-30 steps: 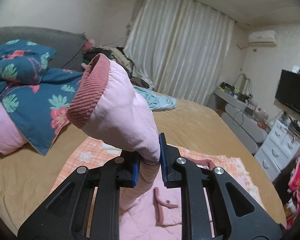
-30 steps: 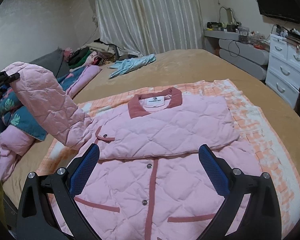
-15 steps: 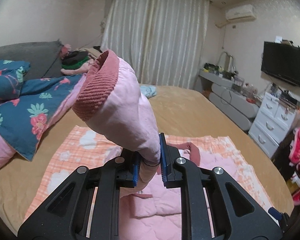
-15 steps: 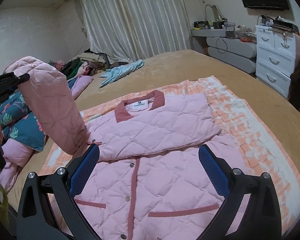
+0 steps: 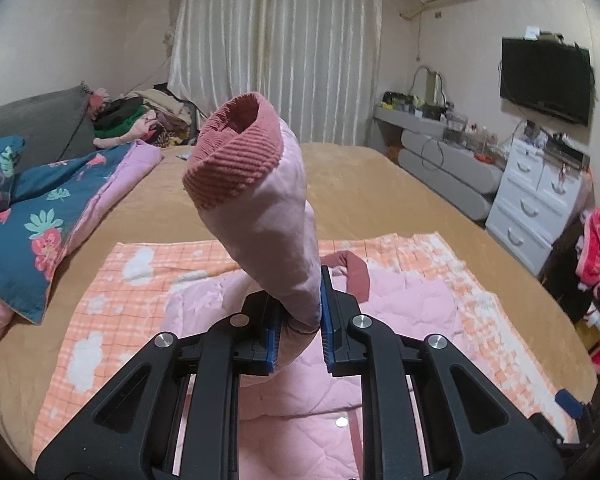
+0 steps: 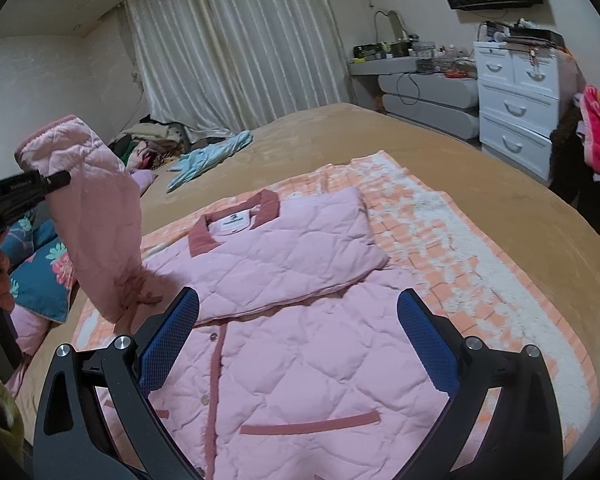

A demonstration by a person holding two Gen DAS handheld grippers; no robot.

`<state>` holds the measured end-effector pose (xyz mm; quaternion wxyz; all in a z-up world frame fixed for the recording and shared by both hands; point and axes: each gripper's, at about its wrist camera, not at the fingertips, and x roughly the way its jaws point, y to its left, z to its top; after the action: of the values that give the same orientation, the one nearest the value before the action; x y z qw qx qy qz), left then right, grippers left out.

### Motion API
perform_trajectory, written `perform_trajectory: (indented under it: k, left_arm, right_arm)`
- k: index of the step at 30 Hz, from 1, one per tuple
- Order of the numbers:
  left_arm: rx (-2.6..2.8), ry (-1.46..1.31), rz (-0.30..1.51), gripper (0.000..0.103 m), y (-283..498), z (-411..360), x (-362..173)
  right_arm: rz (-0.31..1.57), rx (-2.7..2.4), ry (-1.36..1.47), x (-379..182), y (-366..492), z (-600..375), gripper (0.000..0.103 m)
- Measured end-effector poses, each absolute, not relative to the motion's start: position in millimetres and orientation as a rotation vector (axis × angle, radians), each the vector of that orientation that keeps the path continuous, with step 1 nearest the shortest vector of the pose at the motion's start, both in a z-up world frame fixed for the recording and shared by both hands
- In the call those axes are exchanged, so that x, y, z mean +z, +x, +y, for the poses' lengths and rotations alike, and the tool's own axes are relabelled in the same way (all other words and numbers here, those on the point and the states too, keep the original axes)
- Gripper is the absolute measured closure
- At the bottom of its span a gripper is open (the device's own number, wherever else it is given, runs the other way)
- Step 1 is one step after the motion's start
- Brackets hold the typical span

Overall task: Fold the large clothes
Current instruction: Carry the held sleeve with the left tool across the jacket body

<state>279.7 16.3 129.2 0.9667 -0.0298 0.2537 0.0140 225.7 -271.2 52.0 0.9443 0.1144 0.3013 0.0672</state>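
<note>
Left wrist view: left gripper had its fingers pinching the pink jacket's sleeve, cuff up, held above the bed. Right wrist view: right gripper fingers were spread w/ nothing between, over the pink jacket, which lay part-folded on an orange checked blanket.

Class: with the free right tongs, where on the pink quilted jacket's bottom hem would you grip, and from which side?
Probably grip the pink quilted jacket at its near bottom hem, coming from the near edge of the bed with the open right tongs. It lies flat, with nothing on it there.
</note>
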Motion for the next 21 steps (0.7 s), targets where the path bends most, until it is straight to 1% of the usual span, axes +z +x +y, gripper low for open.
perform_trajectory:
  k: [21]
  left_arm:
    - [-0.075, 0.033, 0.632, 0.094, 309.7, -53.7, 59.8]
  right_arm:
    - [0.632, 0.05, 0.225, 17.6, 246.7, -303.6, 0.004]
